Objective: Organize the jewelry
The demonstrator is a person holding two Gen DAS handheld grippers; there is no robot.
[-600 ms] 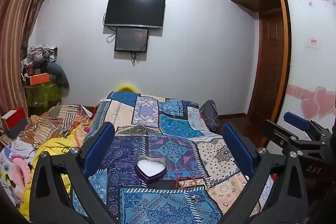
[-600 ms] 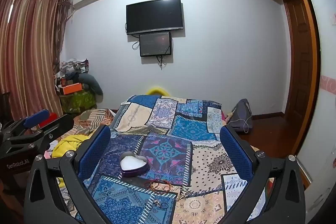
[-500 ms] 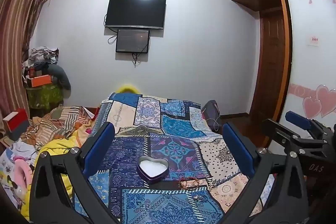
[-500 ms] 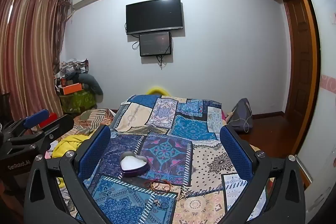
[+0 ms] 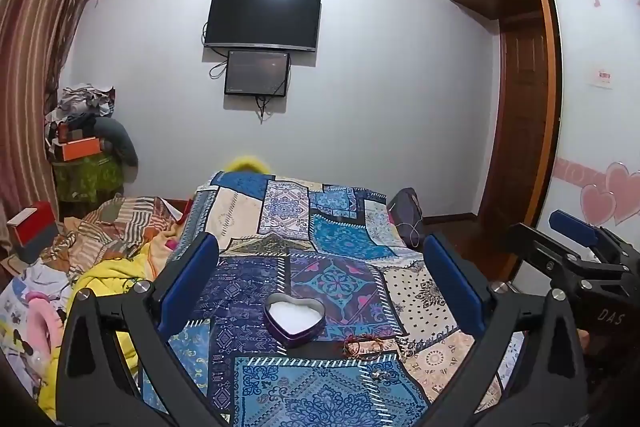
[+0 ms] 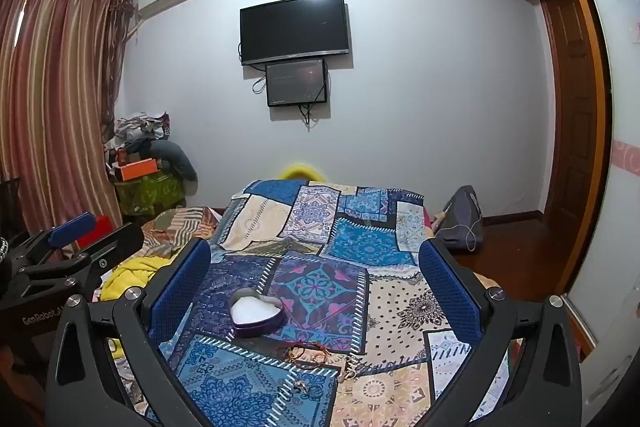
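An open purple heart-shaped tin (image 5: 295, 318) with a white lining sits on the patchwork bedspread (image 5: 340, 239); it also shows in the right wrist view (image 6: 256, 311). A reddish bead bracelet (image 5: 363, 342) lies just right of and in front of it, also in the right wrist view (image 6: 309, 350). Small silvery pieces (image 5: 380, 374) lie nearer, also in the right wrist view (image 6: 351, 365). My left gripper (image 5: 320, 279) is open and empty, above and behind the tin. My right gripper (image 6: 314, 283) is open and empty, likewise held back.
The right gripper's body (image 5: 576, 259) shows at the left view's right edge; the left gripper's body (image 6: 60, 255) at the right view's left edge. Crumpled bedding (image 5: 104, 251) lies left of the bedspread. A grey bag (image 6: 460, 213) sits on the floor by the door.
Both views have shifted only slightly; the tin sits a touch further right in the left wrist view. Both grippers stay open and nothing on the bed has moved.
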